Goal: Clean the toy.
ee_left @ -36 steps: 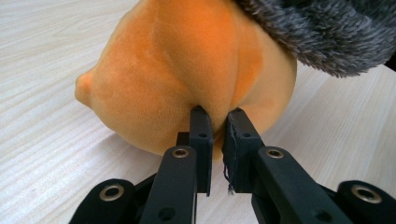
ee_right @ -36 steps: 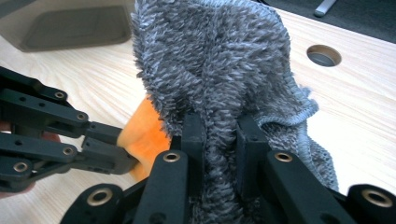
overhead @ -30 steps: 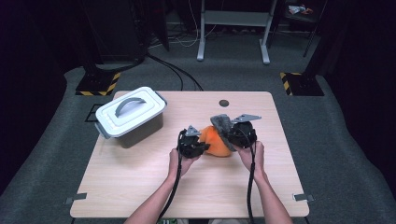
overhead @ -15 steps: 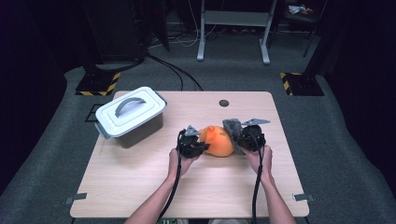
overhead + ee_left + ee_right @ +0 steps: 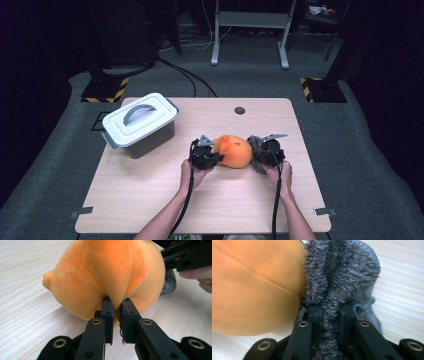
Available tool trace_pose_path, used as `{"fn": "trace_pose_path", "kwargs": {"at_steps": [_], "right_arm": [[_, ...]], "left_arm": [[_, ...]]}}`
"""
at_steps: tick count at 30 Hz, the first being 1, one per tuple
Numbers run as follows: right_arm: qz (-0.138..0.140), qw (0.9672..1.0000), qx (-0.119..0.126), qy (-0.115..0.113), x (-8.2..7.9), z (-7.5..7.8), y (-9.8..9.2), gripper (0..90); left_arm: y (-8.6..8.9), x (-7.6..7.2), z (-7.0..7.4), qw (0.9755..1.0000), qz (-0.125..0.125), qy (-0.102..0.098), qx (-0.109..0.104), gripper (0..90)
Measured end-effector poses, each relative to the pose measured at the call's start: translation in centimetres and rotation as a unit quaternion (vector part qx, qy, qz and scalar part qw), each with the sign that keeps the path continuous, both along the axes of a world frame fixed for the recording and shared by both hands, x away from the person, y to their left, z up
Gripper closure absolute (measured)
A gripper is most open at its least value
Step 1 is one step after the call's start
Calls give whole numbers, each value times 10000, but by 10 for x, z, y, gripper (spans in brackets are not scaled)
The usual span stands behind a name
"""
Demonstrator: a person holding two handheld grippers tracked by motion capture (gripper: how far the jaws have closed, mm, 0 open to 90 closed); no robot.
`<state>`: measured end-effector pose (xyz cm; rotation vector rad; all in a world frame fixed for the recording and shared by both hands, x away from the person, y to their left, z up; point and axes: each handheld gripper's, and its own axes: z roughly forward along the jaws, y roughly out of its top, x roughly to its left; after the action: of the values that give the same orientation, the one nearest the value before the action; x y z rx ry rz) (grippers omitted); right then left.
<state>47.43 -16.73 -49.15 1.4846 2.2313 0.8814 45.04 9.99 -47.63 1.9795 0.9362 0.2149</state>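
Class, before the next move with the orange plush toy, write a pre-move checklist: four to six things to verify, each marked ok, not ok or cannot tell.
1. Left hand-held gripper pinches a fold of the orange plush toy: ok.
2. Right hand-held gripper clamps the toy's grey fuzzy part: ok.
3. Toy rests on the table: ok.
4. White lidded box stands apart from the toy: ok.
5. Box lid on, so nothing can go in yet: not ok.
6. Whether the lid is latched: cannot tell.
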Motion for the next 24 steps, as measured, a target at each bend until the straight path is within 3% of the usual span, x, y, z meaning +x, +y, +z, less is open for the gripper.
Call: {"fn": "trace_pose_path", "kwargs": {"at_steps": [4, 5, 7, 12, 17, 24], "right_arm": [[8, 10000, 46, 24, 1, 0, -1, 760], [24, 10000, 21, -59, 1, 2, -3, 763], [33, 9999, 84, -77, -2, 9, -6, 768], [114, 9987, 242, -438, -13, 36, -13, 773], [370, 9942, 615, -803, -23, 73, -4, 773], [681, 9888, 910, -963, -25, 99, 18, 771]], "left_arm": [[2, 0, 0, 10000, -31, -35, -5, 821], [2, -1, 0, 10000, -15, -36, -2, 822], [2, -1, 0, 10000, 2, -33, -30, 822], [1, -1, 1, 10000, -33, -54, -6, 822], [-1, -1, 2, 10000, -23, -69, 4, 821], [-4, -2, 4, 10000, -6, -88, 5, 821]]}}
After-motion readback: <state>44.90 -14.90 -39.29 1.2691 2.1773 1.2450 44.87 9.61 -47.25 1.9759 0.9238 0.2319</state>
